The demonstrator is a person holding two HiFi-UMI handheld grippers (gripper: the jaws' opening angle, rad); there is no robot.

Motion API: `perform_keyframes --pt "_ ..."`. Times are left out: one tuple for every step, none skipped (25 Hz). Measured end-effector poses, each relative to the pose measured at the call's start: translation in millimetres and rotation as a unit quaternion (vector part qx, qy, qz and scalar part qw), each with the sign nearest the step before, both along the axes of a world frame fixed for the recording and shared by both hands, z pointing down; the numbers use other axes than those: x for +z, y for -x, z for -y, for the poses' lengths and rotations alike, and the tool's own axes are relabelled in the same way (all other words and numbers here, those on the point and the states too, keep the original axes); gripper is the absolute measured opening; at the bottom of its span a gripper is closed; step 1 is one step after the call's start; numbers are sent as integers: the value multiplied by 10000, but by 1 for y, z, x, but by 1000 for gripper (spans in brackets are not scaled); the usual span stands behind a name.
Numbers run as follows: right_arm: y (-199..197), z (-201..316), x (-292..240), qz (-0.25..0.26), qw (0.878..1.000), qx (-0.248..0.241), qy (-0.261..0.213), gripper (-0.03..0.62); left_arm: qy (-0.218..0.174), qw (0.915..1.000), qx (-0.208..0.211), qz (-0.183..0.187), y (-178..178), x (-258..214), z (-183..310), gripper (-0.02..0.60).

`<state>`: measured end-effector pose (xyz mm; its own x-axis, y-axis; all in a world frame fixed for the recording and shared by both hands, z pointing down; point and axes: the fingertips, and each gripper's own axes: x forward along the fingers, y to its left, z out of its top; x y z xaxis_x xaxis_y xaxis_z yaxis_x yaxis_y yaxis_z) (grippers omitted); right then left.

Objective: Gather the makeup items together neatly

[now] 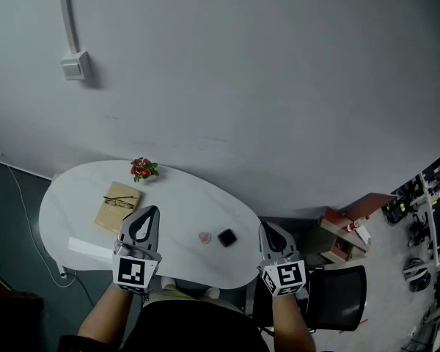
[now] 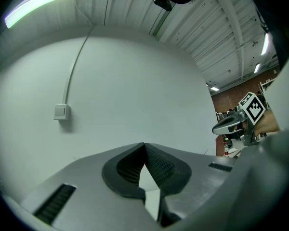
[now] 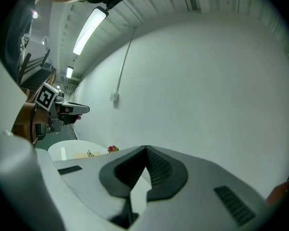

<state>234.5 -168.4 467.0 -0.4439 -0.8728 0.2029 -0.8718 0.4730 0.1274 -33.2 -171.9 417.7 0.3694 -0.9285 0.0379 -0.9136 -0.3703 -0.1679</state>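
Compact (image 1: 226, 237) askew, just right of pink item (image 1: 204, 237)

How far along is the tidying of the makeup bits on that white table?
Done: hard to say. A small pink item and a black square item lie side by side, slightly apart, near the front edge of the table. In hand: nothing. The left gripper and right gripper have their jaws shut and empty. Left: probably picking the two up or nudging them together.
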Motion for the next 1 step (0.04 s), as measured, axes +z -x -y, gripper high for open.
perform_keyframes --pt "0 0 0 8 10000 -7 1 26 10 10000 -10 36 0 1 0 17"
